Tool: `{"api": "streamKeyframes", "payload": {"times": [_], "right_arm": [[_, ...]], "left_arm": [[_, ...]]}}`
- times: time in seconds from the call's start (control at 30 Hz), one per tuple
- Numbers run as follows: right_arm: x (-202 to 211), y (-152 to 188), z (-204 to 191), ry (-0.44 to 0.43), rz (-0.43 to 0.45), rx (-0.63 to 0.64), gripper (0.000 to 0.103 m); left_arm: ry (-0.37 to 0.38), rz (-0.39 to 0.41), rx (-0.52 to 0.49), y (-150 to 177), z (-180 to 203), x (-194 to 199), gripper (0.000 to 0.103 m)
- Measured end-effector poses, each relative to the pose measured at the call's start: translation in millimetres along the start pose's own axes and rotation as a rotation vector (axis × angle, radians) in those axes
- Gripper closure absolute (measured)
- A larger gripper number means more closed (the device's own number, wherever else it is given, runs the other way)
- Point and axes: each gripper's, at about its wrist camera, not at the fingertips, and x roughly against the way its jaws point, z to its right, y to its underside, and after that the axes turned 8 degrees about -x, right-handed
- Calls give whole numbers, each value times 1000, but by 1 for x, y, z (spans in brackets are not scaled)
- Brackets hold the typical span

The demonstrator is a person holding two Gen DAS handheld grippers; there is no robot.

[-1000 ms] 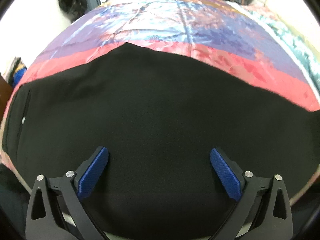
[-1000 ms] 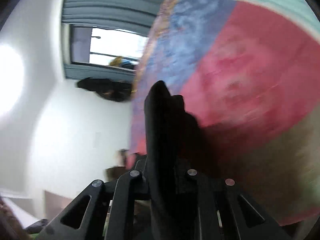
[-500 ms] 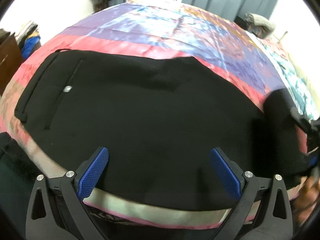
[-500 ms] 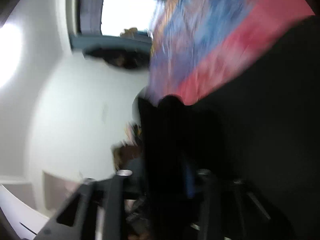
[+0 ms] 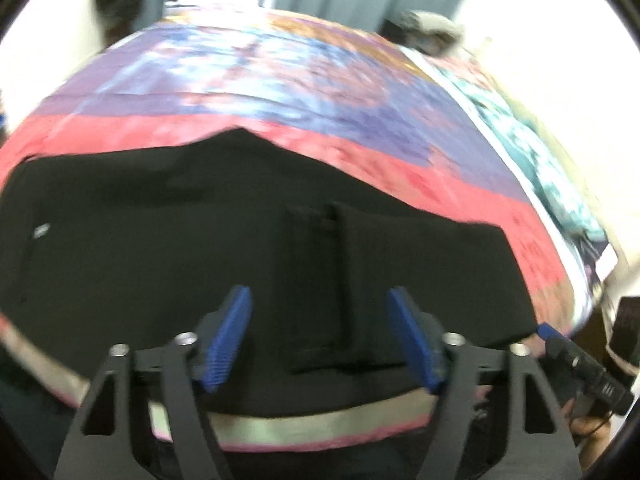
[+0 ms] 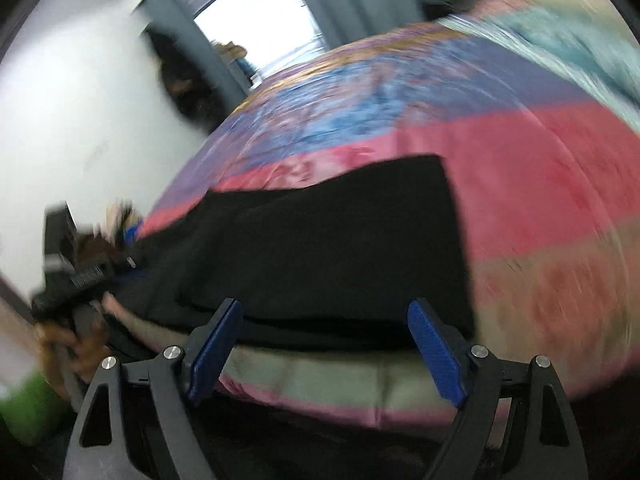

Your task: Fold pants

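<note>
Having carried the leg across, right gripper (image 6: 324,350) is opening wide, empty; left gripper (image 5: 320,340) is narrowing, empty. Folded pants (image 5: 200,240) ahead are risking springing open, unpressed.

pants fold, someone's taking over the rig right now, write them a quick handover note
Left gripper: open, nothing between the pads; jaws have just been closing, low over the black pants.
Right gripper: open and empty; jaws have just been opening, at the near edge of the bed.
Pants lie flat on the patchwork bedspread, leg ends folded over onto the middle.
Done: one fold laid and let go.
Left: probably another fold to make the stack compact, then smoothing.
</note>
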Motion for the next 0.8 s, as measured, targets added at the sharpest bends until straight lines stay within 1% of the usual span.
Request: {"api": "streamKeyframes", "payload": {"times": [0.03, 0.07, 0.13, 0.2, 0.27, 0.3, 0.33, 0.37, 0.4, 0.47, 0.53, 0.6, 0.67, 0.73, 0.8], "right_arm": [[5, -4, 9, -12, 12, -50, 18], [7, -9, 16, -20, 32, -84, 18], [6, -14, 14, -20, 41, -79, 18], [3, -14, 13, -18, 31, -37, 18], [7, -9, 3, -13, 32, 12, 18], [2, -11, -9, -9, 39, 40, 18], [1, -12, -10, -5, 47, 54, 18], [3, -3, -12, -2, 53, 61, 18], [1, -4, -13, 3, 59, 66, 18], [2, -4, -12, 9, 63, 62, 18], [1, -6, -7, 12, 64, 52, 18], [6, -7, -4, 15, 78, 42, 18], [11, -9, -2, 12, 92, 34, 18], [10, -17, -2, -12, 84, 32, 18], [4, -28, -4, -52, 60, 35, 18]], "left_arm": [[5, -14, -29, -5, 9, -8, 46], [4, -21, -50, -7, 15, -13, 48], [-30, -57, -84, -12, 23, -27, 48], [-58, -105, -71, -12, 22, -39, 50], [-62, -152, -33, -11, 16, -50, 60], [-58, -164, -26, -9, 16, -53, 70], [-49, -180, -30, -7, 18, -56, 86], [-57, -187, -40, -4, 20, -57, 88], [-75, -182, -60, -3, 24, -57, 92], [-111, -158, -88, 0, 29, -53, 94], [-129, -135, -66, 1, 22, -45, 96], [-132, -121, -34, 4, 12, -37, 96], [-125, -124, -23, 6, 4, -36, 96], [-122, -134, -41, 7, 5, -40, 96], [-139, -134, -60, 8, 10, -43, 95]]}}
